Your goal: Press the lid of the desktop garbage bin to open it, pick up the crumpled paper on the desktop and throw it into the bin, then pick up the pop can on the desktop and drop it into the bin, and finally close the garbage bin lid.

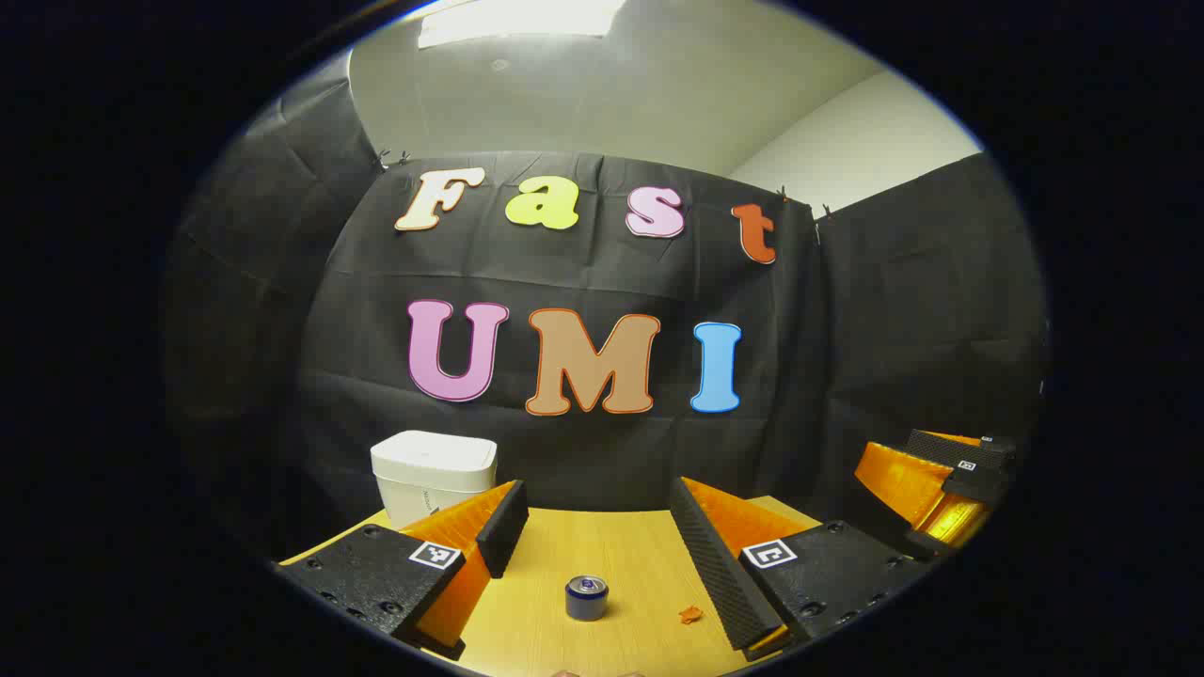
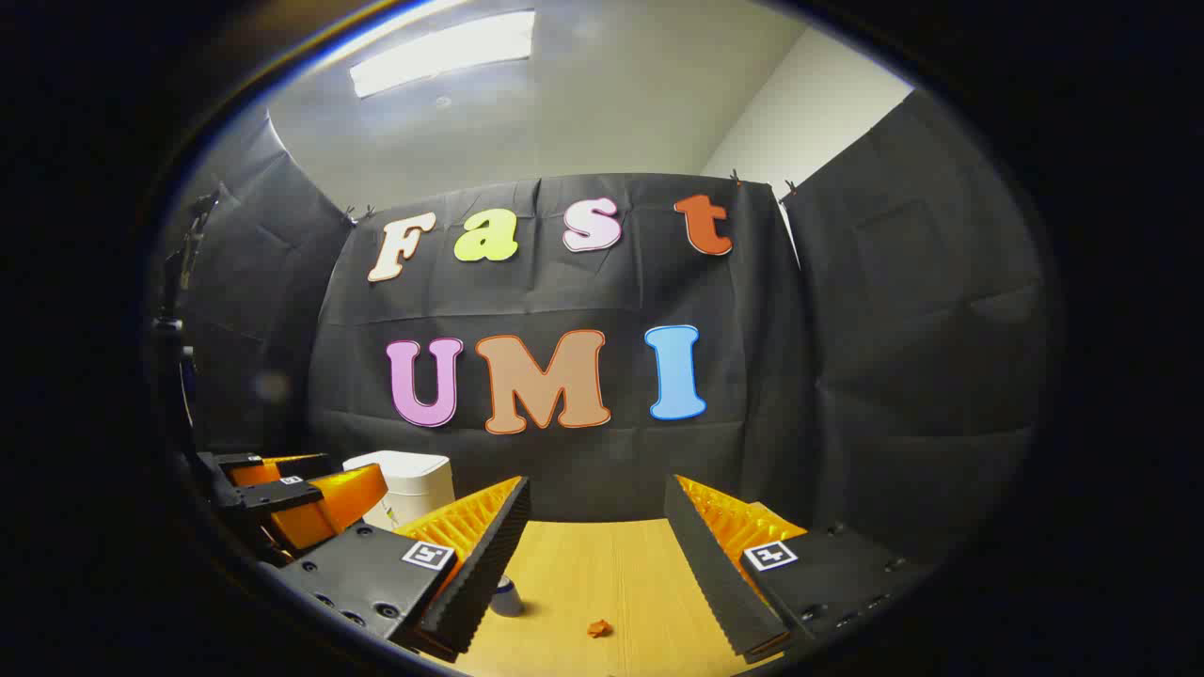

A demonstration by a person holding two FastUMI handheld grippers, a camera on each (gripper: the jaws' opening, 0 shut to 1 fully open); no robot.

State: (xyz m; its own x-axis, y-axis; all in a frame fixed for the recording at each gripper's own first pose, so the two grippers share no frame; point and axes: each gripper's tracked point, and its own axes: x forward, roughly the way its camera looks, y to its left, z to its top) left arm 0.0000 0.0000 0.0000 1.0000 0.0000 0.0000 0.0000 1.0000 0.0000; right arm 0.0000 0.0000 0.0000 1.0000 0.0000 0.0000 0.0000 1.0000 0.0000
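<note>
Both hand-held grippers, left (image 1: 593,527) and right (image 2: 594,527), gape wide; the light, smooth pop can (image 1: 586,598) likely suits a mid-wall grasp.

No readable text; the bin (image 1: 434,475) bears only an illegible mark.

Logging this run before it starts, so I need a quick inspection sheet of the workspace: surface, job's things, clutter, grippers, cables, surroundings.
Surface: wooden desktop.
Job's things: white bin at the back, lid shut; pop can upright in the middle; small orange crumpled paper beside it.
Clutter: nothing seen.
Grippers: left gripper and right gripper both open, above the desktop, holding nothing.
Cables: nothing seen.
Surroundings: black cloth wall; ceiling light.
</note>
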